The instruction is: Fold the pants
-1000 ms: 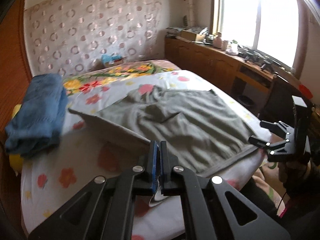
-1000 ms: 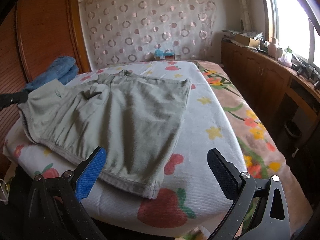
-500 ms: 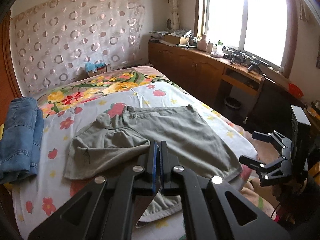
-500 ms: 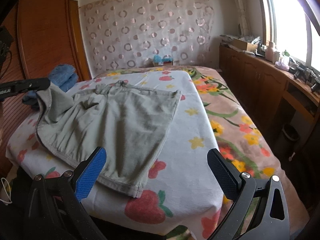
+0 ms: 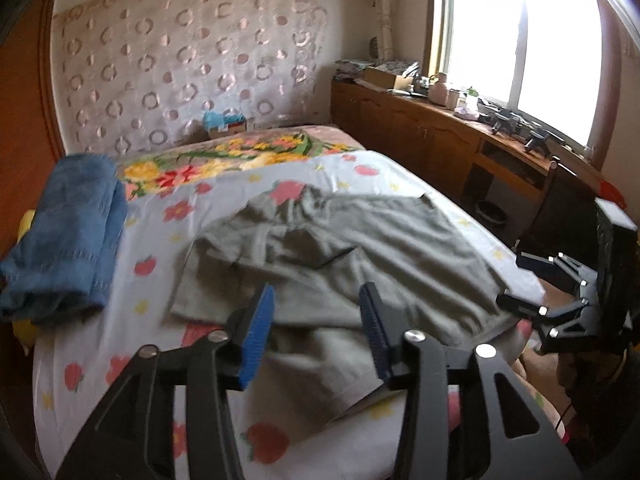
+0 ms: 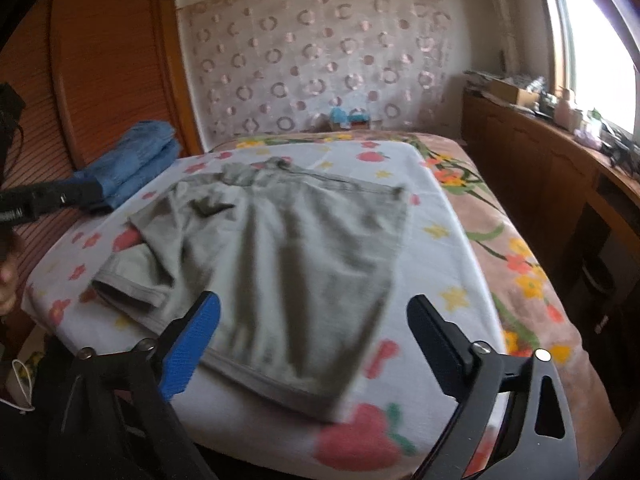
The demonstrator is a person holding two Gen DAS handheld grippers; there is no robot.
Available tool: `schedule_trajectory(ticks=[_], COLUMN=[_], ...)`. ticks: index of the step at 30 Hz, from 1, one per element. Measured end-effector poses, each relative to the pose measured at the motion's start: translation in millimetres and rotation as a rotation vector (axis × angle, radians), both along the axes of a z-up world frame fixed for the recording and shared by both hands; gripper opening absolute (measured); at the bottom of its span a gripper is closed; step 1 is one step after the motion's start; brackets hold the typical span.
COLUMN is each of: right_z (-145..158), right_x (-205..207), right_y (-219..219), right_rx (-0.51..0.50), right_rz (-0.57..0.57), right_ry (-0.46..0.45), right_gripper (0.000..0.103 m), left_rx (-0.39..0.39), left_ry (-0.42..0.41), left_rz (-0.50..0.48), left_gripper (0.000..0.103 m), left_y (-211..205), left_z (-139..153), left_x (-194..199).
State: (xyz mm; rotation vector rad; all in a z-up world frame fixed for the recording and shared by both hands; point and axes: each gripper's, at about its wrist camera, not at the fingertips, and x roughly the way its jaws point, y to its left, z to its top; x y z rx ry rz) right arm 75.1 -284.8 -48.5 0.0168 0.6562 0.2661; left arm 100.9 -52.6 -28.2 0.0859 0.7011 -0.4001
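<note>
A bedroom: a patterned curtain (image 6: 320, 64) covers the far wall, a wooden wardrobe (image 6: 104, 60) stands on one side, and a long wooden cabinet (image 5: 432, 140) cluttered with small items runs under a bright window (image 5: 520, 40) on the other. The bed (image 6: 448, 240) fills the middle, spread with a white sheet printed with red fruit and flowers.

The grey pants (image 6: 288, 256) lie roughly flat across the sheet, waistband toward the far end, one part folded over on the wardrobe side with loose creases there. A folded stack of blue jeans (image 5: 68, 232) sits well apart, at the bed's wardrobe-side edge.

The left hand-held gripper (image 5: 316, 332) hovers over the near hem of the pants; its jaws have just been opening and now stand partly apart, with nothing pinched between the blue pads. The right hand-held gripper (image 6: 316, 340) hangs above the pants' near corner, jaws wide though they have just closed slightly, gripping nothing.
</note>
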Motion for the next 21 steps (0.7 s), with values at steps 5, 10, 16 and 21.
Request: schedule_trajectory(ticks=[5, 10, 16, 21], right_z=[2, 2, -3, -7], right_x=[9, 14, 16, 18], right_y=[30, 55, 77, 85], right_rx=[0.002, 0.0, -0.003, 0.004], right_rz=[0.074, 0.138, 0.195, 0.22], right_ry=[0.013, 0.023, 0.035, 0.051], right_gripper=[0.075, 0.062, 0.05, 0.04], left_rx=[-0.011, -0.001, -0.004, 0.014], left_ry=[0.029, 0.046, 0.065, 0.086], left_rz=[0.038, 0.07, 0.058, 0.045], left_gripper=[0.054, 0.054, 0.054, 0.054], left_y=[20, 29, 26, 21], left_z=[-20, -35, -47, -55], left_x=[-6, -11, -15, -17])
